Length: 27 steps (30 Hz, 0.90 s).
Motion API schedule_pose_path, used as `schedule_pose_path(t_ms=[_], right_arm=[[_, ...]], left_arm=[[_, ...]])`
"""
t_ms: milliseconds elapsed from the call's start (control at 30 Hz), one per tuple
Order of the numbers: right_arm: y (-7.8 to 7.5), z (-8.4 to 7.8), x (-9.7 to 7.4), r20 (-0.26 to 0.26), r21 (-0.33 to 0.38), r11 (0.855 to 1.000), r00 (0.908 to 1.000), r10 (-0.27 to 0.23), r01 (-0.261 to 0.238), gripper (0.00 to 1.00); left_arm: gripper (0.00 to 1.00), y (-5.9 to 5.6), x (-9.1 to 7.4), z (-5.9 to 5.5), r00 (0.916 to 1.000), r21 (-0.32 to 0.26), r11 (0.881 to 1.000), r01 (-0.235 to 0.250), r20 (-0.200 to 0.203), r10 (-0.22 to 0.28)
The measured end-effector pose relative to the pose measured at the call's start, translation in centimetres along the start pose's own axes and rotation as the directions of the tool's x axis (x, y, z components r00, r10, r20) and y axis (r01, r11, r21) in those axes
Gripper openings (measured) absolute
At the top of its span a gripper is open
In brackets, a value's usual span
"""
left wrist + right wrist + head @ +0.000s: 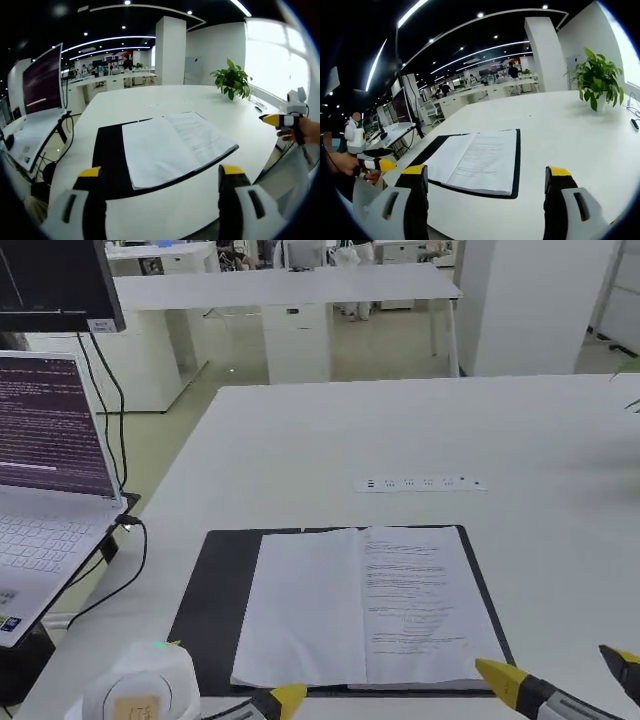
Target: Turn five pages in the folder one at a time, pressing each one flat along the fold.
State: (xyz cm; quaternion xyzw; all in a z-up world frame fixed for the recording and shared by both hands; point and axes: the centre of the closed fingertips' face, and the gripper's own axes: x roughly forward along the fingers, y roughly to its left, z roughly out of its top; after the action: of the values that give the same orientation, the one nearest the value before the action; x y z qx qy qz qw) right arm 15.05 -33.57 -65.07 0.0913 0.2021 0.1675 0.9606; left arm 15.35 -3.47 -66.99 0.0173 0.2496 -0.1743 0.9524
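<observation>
Right now the folder [215, 590] lies open and flat on the white tabletop [400, 420], close to the near edge, its black covers showing around the paper. Inside it, a blank sheet [300, 605] lies over the left half, leaving a broad strip of black cover bare on its far left, and a printed page [415, 600] covers the right half nearly to the cover's edge. The two meet along the fold down the middle.

The left gripper [161, 171] is held off the near edge of the tabletop, its jaws wide apart with nothing between them, pointed at the folder without touching it. The right gripper [486, 171] is likewise spread wide and empty, short of the folder's near right corner.

Beyond the folder a white power strip [420, 483] lies on the tabletop, well apart from it. A laptop [45, 480] stands open to the left with text on its screen. A leafy plant [232, 80] stands at the far right of the tabletop.
</observation>
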Motion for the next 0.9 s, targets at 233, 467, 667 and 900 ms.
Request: schedule_pose_path(t_ms=[233, 467, 667, 900], right_arm=[[-1.2, -1.2, -0.8, -0.016, 0.031, 0.999, 0.9997, -0.02, 0.021, 0.95], [-1.6, -1.1, -1.5, 0.001, 0.046, 0.999, 0.9996, -0.028, 0.028, 0.94], [-2.0, -1.3, -1.8, 0.003, 0.057, 0.998, 0.9994, -0.036, 0.036, 0.92], [-2.8, -1.7, -2.2, 0.004, 0.079, 0.995, 0.9984, -0.057, 0.056, 0.91]], left_arm=[[0.83, -3.4, 4.5, -0.3, 0.9963, 0.047, 0.996, 0.076, -0.043, -0.074], [0.75, -8.2, 9.2, 0.4, 0.985, 0.108, 0.98, 0.167, -0.062, -0.161], [0.72, -11.4, 12.5, 0.8, 0.9751, 0.149, 0.964, 0.219, -0.071, -0.21], [0.71, -14.3, 15.0, 0.2, 0.9641, 0.176, 0.95, 0.257, -0.113, -0.24]])
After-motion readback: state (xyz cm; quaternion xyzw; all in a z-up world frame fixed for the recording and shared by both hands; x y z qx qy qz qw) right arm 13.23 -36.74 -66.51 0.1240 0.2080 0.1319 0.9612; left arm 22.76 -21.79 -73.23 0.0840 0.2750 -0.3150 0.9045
